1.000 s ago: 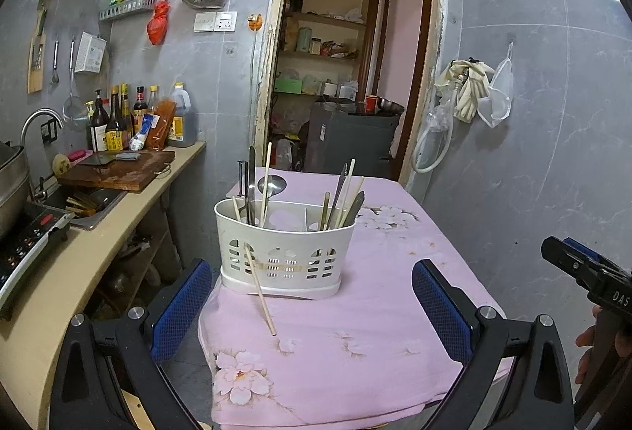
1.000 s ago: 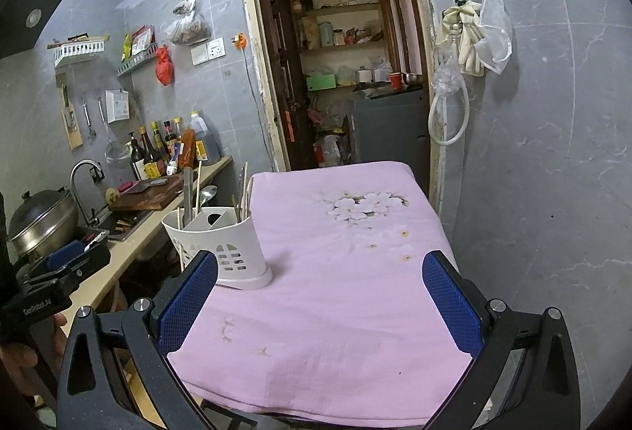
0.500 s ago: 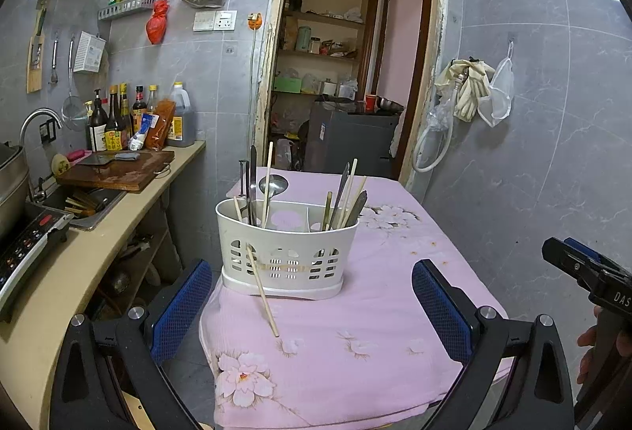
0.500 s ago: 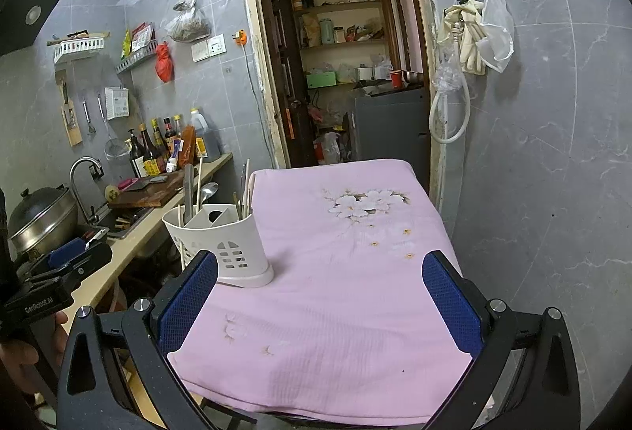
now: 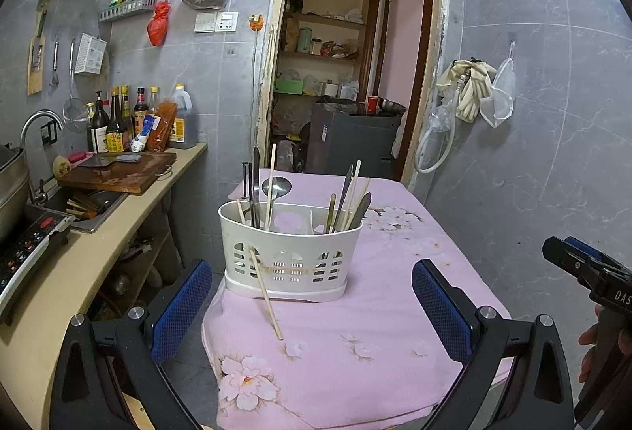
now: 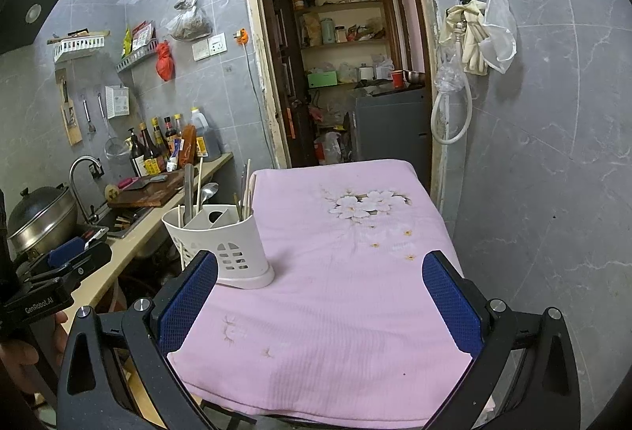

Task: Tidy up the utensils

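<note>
A white slotted utensil caddy (image 5: 290, 252) (image 6: 229, 236) stands near the left edge of a table under a pink flowered cloth (image 5: 375, 315) (image 6: 343, 272). Its left compartment holds a spoon (image 5: 276, 186), a knife and chopsticks; the right one holds more chopsticks and knives (image 5: 357, 211). One chopstick (image 5: 265, 295) leans against the caddy's front, its tip on the cloth. My left gripper (image 5: 312, 305) hangs open in front of the caddy, holding nothing. My right gripper (image 6: 322, 295) is open over the bare cloth, to the right of the caddy.
A counter (image 5: 98, 252) runs along the left with a cutting board (image 5: 118, 175), bottles (image 5: 118, 122), a sink, a pot (image 6: 41, 213) and an induction hob. Behind the table is a doorway (image 5: 347, 74) to a pantry. A grey tiled wall (image 5: 553, 153) closes the right side.
Both views have shifted slightly; the caddy sits a little higher in the left wrist view. Nothing on the table has moved and both grippers stay open.
</note>
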